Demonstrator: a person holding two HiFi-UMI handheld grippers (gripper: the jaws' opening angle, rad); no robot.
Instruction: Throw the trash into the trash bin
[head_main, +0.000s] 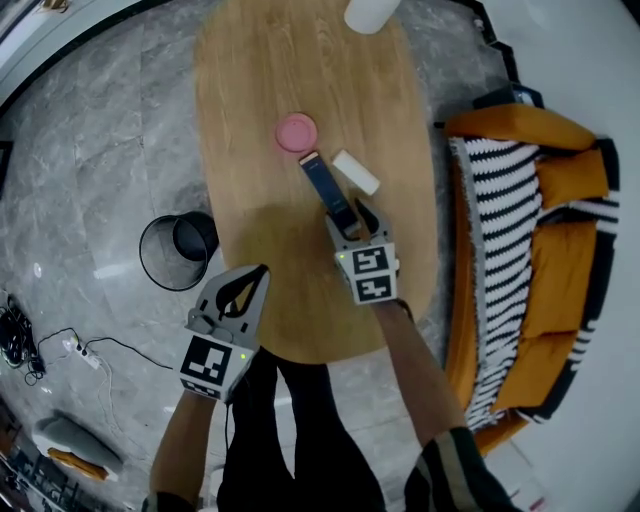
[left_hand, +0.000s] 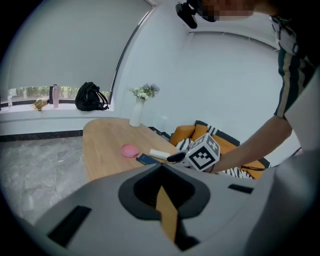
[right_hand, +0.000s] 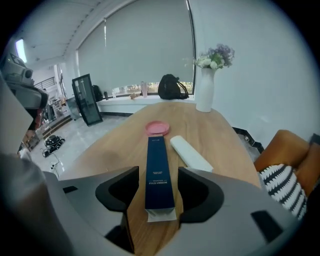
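Wood table (head_main: 260, 100) | slim navy box (right_hand: 159, 160), white flap, btwn spread R-gripper (right_hand: 158, 171) jaws | L-gripper (head_main: 258, 274) jaws together

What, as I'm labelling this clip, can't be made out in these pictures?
Trash bin contents: head view, inside too dark.
Vase: head view, cut off by the top edge.
Print on the dark blue box: right gripper view, too small.
Box's near end: head view, hidden by the right tongs.

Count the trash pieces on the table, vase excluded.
3. Pink round lid mid-table; dark blue carton just nearer, its near end between the right gripper's open jaws; white box beside it, sofa side. The table's far end is cropped; more may be hidden.
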